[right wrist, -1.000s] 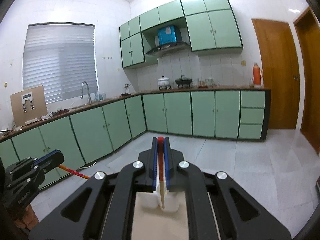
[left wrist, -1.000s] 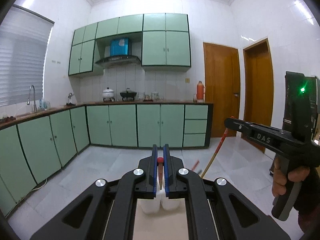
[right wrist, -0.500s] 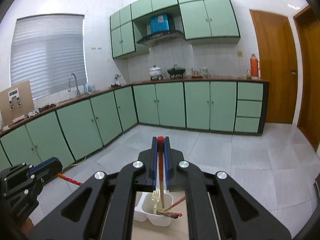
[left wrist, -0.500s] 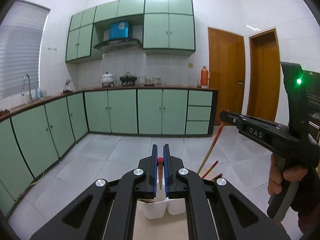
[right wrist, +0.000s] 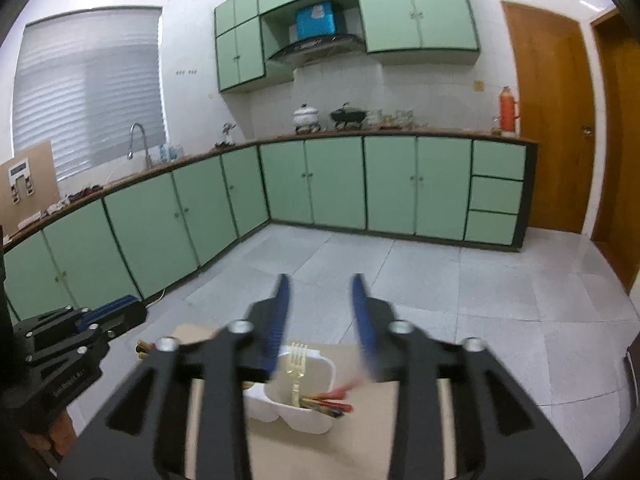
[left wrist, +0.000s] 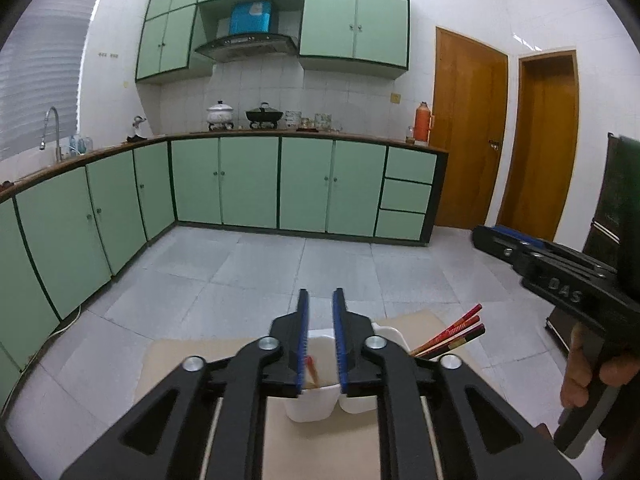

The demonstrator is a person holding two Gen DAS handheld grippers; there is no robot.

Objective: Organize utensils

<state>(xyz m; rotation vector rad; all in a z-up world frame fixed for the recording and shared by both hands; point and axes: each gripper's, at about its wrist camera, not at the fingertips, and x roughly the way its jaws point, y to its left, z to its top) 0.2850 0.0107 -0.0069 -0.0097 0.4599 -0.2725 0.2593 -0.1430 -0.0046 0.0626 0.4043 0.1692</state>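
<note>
A white two-part utensil holder (left wrist: 316, 400) stands on a beige mat (left wrist: 320, 448) below both grippers. My left gripper (left wrist: 319, 340) is open above its left part, where a red-tipped chopstick (left wrist: 311, 372) drops in. Red and dark chopsticks (left wrist: 452, 336) lean out of the right part. My right gripper (right wrist: 320, 328) is open and blurred above the holder (right wrist: 296, 412), which holds a pale yellow fork (right wrist: 297, 372) and red chopsticks (right wrist: 328, 400). The right gripper also shows in the left wrist view (left wrist: 552, 268); the left gripper shows in the right wrist view (right wrist: 72, 340).
The mat lies on a small table over a grey tiled floor (left wrist: 280, 272). Green cabinets (left wrist: 248, 180) line the back and left walls. Two wooden doors (left wrist: 468, 132) stand at the right.
Both grippers were shut on red-tipped chopsticks; both have tilted down over the holder and opened. The chopsticks have dropped into the holder.
</note>
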